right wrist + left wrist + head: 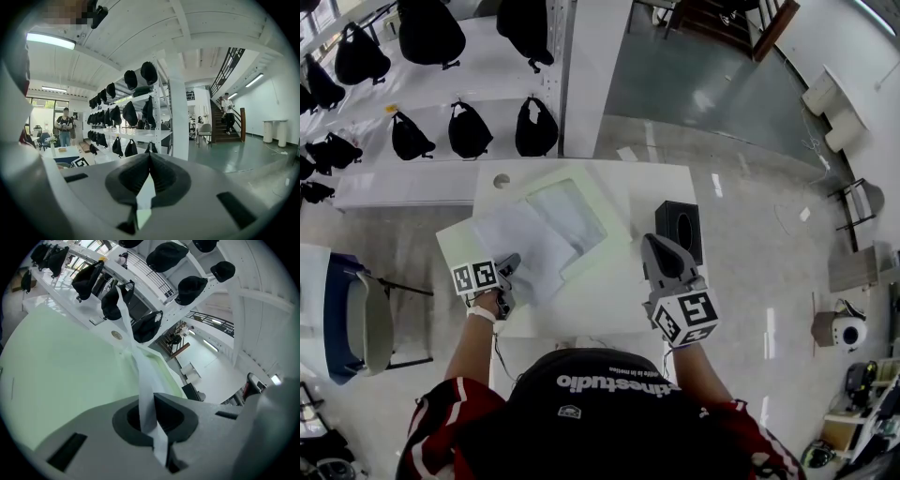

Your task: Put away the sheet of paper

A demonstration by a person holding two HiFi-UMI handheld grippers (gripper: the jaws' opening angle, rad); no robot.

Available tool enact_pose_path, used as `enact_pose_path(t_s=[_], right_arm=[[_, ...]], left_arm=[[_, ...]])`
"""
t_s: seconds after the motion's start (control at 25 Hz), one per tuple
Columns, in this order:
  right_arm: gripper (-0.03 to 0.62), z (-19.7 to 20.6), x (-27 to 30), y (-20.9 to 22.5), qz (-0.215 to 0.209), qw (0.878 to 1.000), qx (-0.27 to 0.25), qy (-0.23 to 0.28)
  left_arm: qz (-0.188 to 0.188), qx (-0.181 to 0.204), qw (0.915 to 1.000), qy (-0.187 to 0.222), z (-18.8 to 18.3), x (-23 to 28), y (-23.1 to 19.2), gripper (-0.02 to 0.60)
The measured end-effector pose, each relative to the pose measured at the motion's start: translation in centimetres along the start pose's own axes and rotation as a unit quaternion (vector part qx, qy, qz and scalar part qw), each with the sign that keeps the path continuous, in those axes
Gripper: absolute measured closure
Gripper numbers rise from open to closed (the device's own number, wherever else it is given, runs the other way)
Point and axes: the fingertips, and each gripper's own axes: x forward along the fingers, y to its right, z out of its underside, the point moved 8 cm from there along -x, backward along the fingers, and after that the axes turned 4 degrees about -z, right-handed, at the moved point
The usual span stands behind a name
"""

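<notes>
1. Your left gripper [509,267] [151,401] has its jaws closed on the thin white sheet of paper [523,246] [140,366]. In the left gripper view the sheet stands edge-on, pinched between the jaw tips, and runs up and away from them as a narrow white band.

2. In the head view the sheet is creased and spread over the left part of the white counter [661,187]. Its near corner is in your left jaws. Its far part lies over the pale green flat folder [592,246] [61,376]. Whether the sheet rests on the folder or is lifted clear of it cannot be told.

3. The folder lies at an angle across the middle of the counter. It fills the left half of the left gripper view, below and behind the sheet.

4. Your right gripper [656,246] [150,157] has its jaws closed tip to tip, with nothing between them. It is held over the right part of the counter, well apart from the sheet.

5. A black box with an oval opening on top [680,228] stands on the counter just beyond your right gripper.

6. White shelving hung with black bags [469,131] [131,112] stands past the far edge of the counter.
</notes>
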Motion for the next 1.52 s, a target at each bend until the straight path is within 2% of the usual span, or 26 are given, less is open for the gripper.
enact_pose_path(t_s=[0.28,0.64,1.0,1.2,1.52], right_arm=[[0.592,0.0,-0.9,-0.2,0.001,1.000,-0.002,0.001],[0.592,0.2,-2.0,0.6,0.015,1.000,0.003,0.002],[0.592,0.5,-2.2,1.8,0.020,1.000,0.007,0.003],[0.592,0.6,-1.7,2.2,0.017,1.000,0.006,-0.001],[0.592,0.6,-1.5,3.2,0.021,1.000,0.008,-0.001]], left_arm=[[0.001,-0.001,1.0000,-0.007,0.5,0.5,-0.1,0.578],[-0.017,0.003,0.9995,-0.025,0.1,2.5,-0.2,0.578],[-0.046,-0.021,0.9979,-0.042,1.0,4.1,-1.1,0.578],[-0.047,-0.026,0.9978,-0.038,0.8,4.7,-1.2,0.578],[-0.046,-0.003,0.9981,-0.040,-0.7,6.3,0.0,0.578]])
